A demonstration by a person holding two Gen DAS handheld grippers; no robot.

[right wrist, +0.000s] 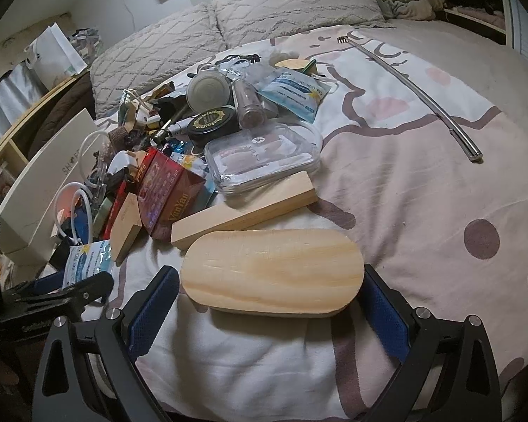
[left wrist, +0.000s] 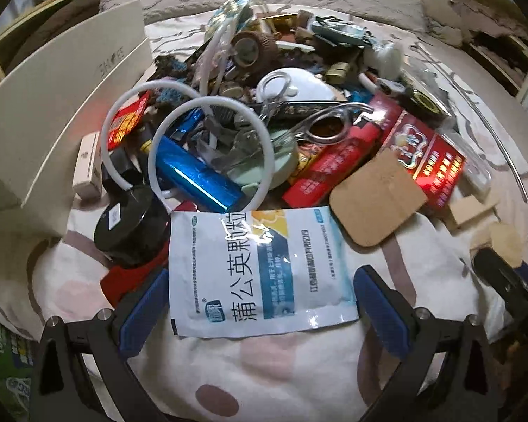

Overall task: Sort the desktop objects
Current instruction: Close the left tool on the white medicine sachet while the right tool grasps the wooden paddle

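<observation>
My left gripper (left wrist: 260,313) is spread wide over the white and blue medicine sachet (left wrist: 260,270), one blue pad (left wrist: 144,311) on either side of it, not pinching, the sachet lying flat on the bedspread (left wrist: 264,379) at the near edge of the clutter pile. Right behind it sit a black round tin (left wrist: 130,232) and a shiny blue tube (left wrist: 197,176). My right gripper (right wrist: 269,316) is spread too, straddling the rounded wooden block (right wrist: 272,270); can't tell if the pads touch it. A long wooden bar (right wrist: 243,211) lies just beyond the block.
</observation>
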